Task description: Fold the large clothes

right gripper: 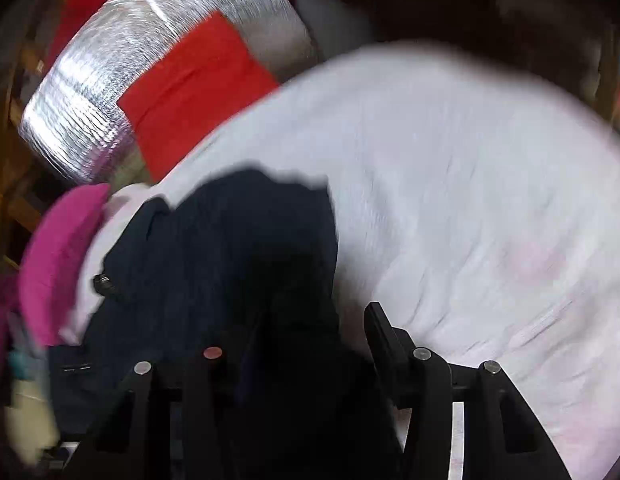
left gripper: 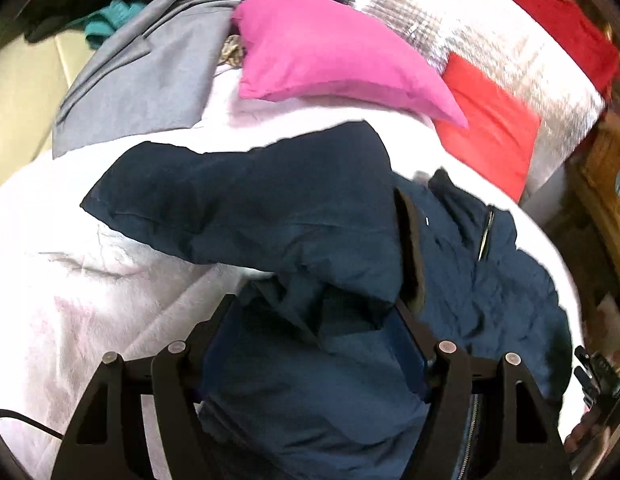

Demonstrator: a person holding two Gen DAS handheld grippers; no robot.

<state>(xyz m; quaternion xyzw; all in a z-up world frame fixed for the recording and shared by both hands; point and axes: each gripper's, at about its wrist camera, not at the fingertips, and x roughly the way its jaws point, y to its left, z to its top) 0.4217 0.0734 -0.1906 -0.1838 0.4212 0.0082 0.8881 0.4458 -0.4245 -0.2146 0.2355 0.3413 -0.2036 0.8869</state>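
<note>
The step in hand seems to be an early fold of the navy jacket (left gripper: 270, 208), which lies crumpled on the white blanket (left gripper: 70, 280) and is not yet a neat packet. Starting at the left of the left wrist view, a grey garment (left gripper: 142, 76) lies at the far left, and a pink pillow (left gripper: 330, 52) rests far behind the jacket. One sleeve of the jacket stretches to the left across the blanket, and the body with its zipper (left gripper: 486, 232) lies to the right. The left gripper (left gripper: 322, 320) has its fingers spread wide, with jacket cloth bunched between them; I cannot tell if it really grips this cloth. In the right wrist view, which is blurred, the jacket fills the near left, and the blanket extends to the right. The right gripper (right gripper: 310, 328) also stands spread, its left finger hidden in dark cloth and its right finger (right gripper: 384, 332) over the bare blanket. I judge the next move calls for closing on one edge of the cloth and carrying it over the body.
</note>
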